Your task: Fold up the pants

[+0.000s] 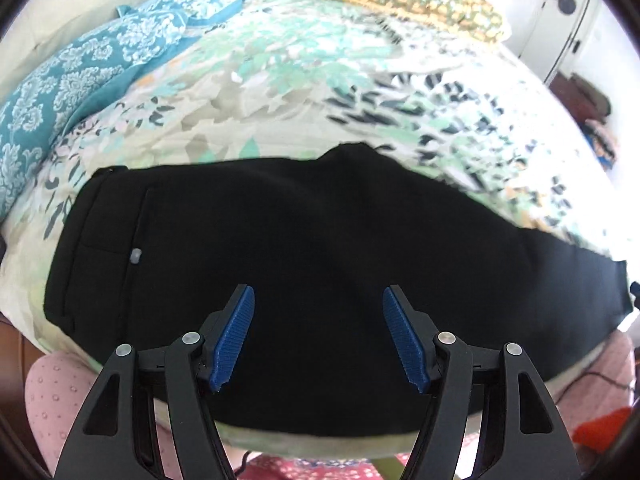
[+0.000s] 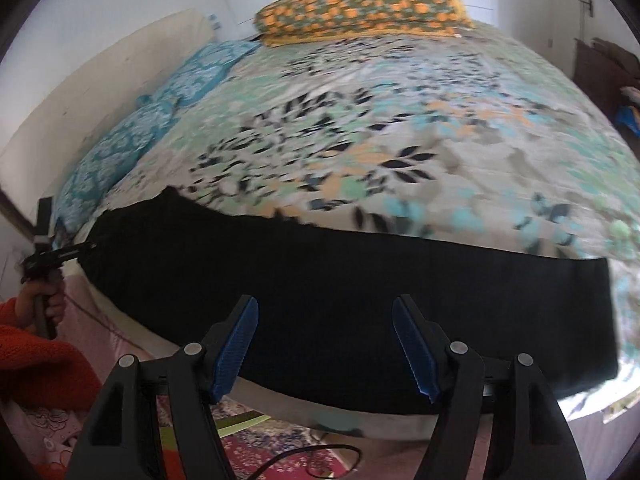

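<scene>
Black pants (image 1: 304, 264) lie flat along the near edge of a bed with a floral cover (image 1: 304, 80), waist end to the left with a small grey button (image 1: 136, 256), legs running right. My left gripper (image 1: 318, 296) is open and empty, hovering above the pants' middle. In the right wrist view the pants (image 2: 360, 296) stretch across the bed edge to the leg hem at right. My right gripper (image 2: 325, 306) is open and empty above the leg part. The left gripper (image 2: 60, 256) shows at the far left by the waist end, held by a hand.
Teal patterned pillows (image 1: 68, 92) lie at the bed's left side and an orange-green pillow (image 2: 360, 8) at the far end. A headboard (image 2: 100, 80) stands on the left. A red patterned rug with a black cable (image 2: 304, 456) lies below the bed edge.
</scene>
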Demonstrator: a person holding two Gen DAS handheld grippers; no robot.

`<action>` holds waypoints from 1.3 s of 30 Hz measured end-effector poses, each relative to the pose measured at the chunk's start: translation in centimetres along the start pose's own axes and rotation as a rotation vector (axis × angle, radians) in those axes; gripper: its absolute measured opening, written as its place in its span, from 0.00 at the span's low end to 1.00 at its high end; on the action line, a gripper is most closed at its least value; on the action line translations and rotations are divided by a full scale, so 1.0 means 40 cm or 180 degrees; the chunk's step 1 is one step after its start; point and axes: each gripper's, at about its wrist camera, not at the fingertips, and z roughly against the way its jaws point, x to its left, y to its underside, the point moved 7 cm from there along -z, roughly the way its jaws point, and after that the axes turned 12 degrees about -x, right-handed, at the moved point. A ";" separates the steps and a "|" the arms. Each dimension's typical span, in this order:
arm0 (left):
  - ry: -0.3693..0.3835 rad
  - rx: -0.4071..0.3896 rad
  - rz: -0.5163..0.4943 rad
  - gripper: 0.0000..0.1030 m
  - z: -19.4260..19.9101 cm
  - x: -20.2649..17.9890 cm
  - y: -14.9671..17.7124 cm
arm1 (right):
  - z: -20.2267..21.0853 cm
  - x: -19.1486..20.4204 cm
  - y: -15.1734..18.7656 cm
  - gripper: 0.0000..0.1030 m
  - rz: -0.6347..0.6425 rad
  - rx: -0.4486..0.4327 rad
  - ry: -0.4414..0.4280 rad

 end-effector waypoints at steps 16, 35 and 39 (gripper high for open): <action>-0.0309 0.0233 -0.0241 0.86 -0.082 0.030 0.089 | -0.272 0.254 0.183 0.68 -0.0015 0.0685 -0.0739; -0.0189 -0.0423 -0.0056 0.87 0.012 0.020 0.020 | -0.127 0.098 0.049 0.70 -0.0824 -0.0116 -0.0532; -0.0156 -0.0463 -0.0095 0.87 0.015 0.018 0.015 | -0.044 -0.048 0.009 0.70 -0.1284 -0.0501 -0.0280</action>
